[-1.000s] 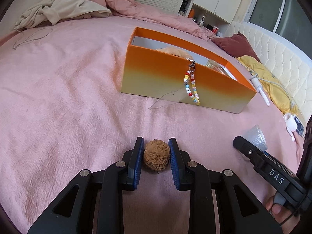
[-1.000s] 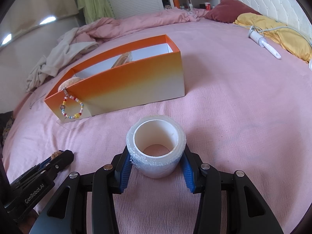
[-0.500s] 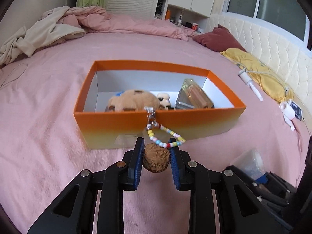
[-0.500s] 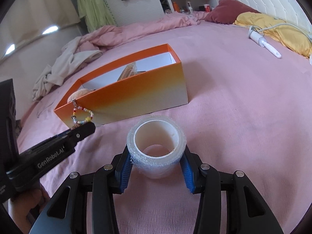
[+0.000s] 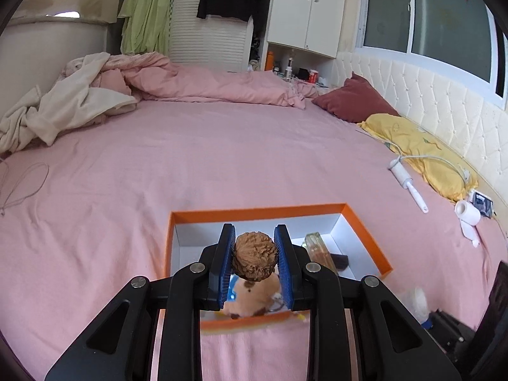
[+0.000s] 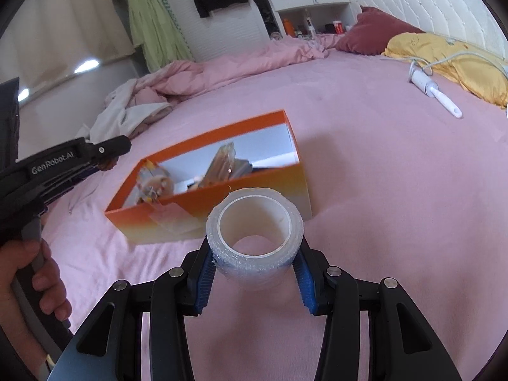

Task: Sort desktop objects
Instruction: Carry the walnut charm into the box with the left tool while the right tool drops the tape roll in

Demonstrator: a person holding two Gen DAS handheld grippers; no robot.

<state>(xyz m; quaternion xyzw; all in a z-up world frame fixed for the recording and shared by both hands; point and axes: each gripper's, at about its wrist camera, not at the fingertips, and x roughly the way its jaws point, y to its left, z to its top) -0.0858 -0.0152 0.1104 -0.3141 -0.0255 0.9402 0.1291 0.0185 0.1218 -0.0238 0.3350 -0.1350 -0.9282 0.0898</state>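
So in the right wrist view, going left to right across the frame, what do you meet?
Left gripper → orange box → tape roll in the right gripper → lint roller → yellow pillow.
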